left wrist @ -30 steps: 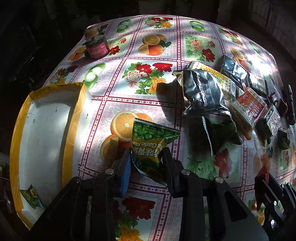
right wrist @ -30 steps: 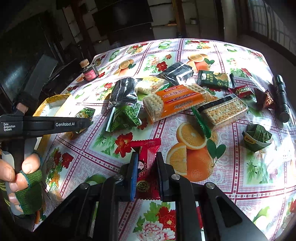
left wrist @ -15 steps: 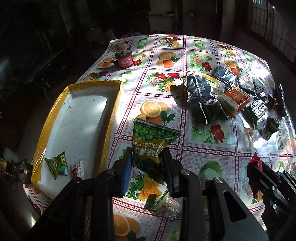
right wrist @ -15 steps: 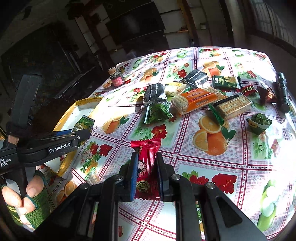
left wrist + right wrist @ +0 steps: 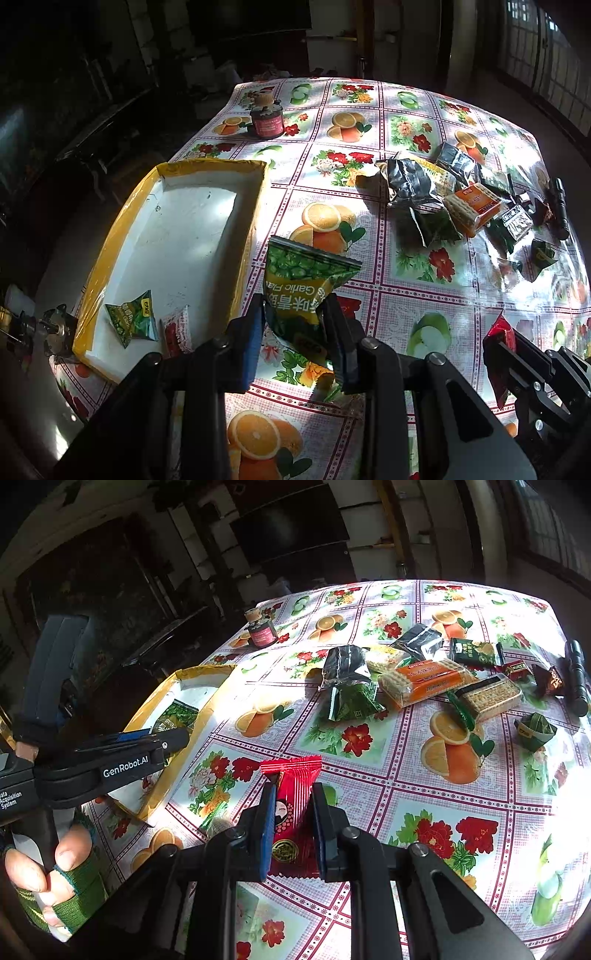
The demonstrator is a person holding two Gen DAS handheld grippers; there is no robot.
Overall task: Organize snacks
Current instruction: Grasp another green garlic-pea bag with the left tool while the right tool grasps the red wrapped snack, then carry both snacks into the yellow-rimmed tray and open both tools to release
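We see the green foil packet of garlic peas [image 5: 304,291] pinched between the narrowly set fingers of the left gripper [image 5: 295,332], held in the air just beside the long right wall of the white, yellow-rimmed cardboard tray [image 5: 255,221], over the tablecloth. The right gripper [image 5: 293,827] is pressed onto a red ribbed candy wrapper [image 5: 293,812], held upright above the fruit-and-flower patterned oilcloth [image 5: 424,812], farther from the tray. Inside the tray we count two packets at its near end: one small green pea packet [image 5: 133,323] and one small red-and-white sachet [image 5: 177,330], just beside each other. Beyond the tray's far end stands one dark jar with a pink label [image 5: 266,120]. Well away from the tray on its right lies the pile of loose snacks, among them two cracker packs, one orange-labelled [image 5: 424,681] and one black-labelled [image 5: 487,698], and two silver-black foil bags [image 5: 345,666]. One black flashlight [image 5: 576,675] lies at the pile's far side from the tray.
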